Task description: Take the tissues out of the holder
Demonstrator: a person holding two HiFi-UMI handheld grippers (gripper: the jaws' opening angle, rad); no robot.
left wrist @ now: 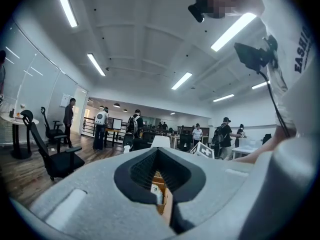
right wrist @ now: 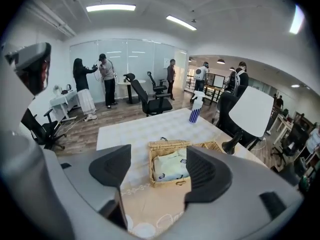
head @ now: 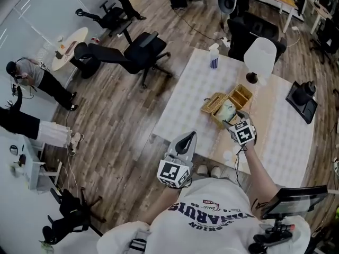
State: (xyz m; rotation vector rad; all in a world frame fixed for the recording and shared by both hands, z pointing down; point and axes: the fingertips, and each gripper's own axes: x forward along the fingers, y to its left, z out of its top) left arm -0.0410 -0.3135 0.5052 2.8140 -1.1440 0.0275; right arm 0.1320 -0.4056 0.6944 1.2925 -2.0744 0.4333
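A wicker tissue holder point(head: 212, 103) stands on the white-clothed table point(head: 185, 94), its lid point(head: 241, 95) swung back. A pale tissue pack point(head: 226, 110) lies inside it. My right gripper point(head: 233, 120) hovers just in front of the holder, angled down at it. In the right gripper view the holder point(right wrist: 167, 145) and the tissue pack point(right wrist: 170, 168) show between the jaws of the right gripper point(right wrist: 160, 170), which stand wide open and apart from the pack. My left gripper point(head: 186, 136) stays at the table's near edge, level, tips together and empty. Its own view shows the left gripper point(left wrist: 158, 154) with the holder point(left wrist: 159, 183) glimpsed through the gap.
A spray bottle point(head: 213, 57) and a lamp with a white shade point(head: 259, 57) stand at the table's far side, and a black device point(head: 303, 97) at its right. Office chairs point(head: 143, 52) sit on the wooden floor at the left. People stand further off point(right wrist: 102, 79).
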